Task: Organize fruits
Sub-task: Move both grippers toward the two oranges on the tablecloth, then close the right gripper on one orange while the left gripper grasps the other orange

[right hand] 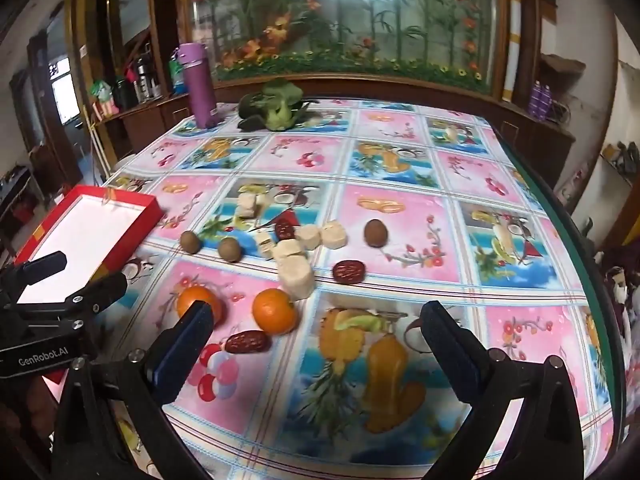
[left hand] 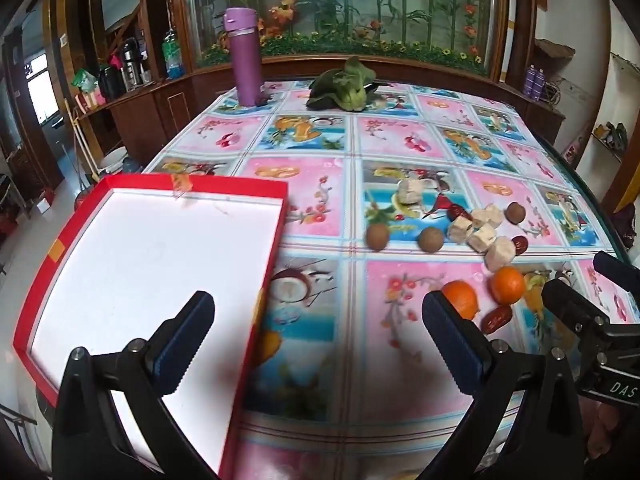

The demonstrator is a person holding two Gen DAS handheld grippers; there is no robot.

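Note:
A shallow red box with a white inside lies at the table's left edge; it also shows as the red box in the right wrist view. Two oranges, red dates, brown longans and pale cake cubes are scattered mid-table. My left gripper hangs open over the box's right wall and the tablecloth, nothing between its fingers. My right gripper is open just short of the oranges, holding nothing.
A purple flask and a leafy green vegetable stand at the far end of the fruit-patterned tablecloth. A wooden cabinet with a flower panel runs behind. The table's right edge curves away.

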